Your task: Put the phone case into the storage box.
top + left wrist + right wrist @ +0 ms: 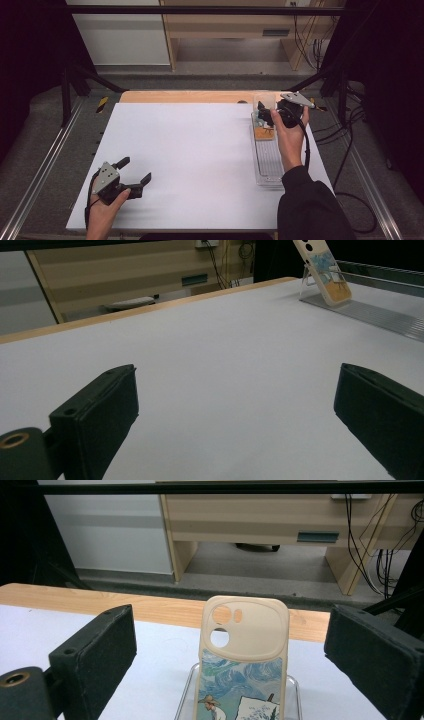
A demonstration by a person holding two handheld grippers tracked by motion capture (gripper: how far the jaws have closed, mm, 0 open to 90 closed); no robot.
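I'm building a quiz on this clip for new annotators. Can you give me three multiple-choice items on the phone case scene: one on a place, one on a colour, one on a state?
1. Where does the phone case stand?
A. On the clear stand at the table's right side
B. At the middle of the white table
C. On the floor

2. What colour is the case's upper part, around the camera holes?
A. Black
B. Beige
C. Red

3. How do the jaws of the right gripper stand?
A. Shut on the case
B. Shut on nothing
C. Open, one on each side of the case

Answers: 1 A, the high view shows the case at the stand's far end on the right. 2 B, the right gripper view shows beige above a painted picture. 3 C, that view shows both jaws apart from the case.
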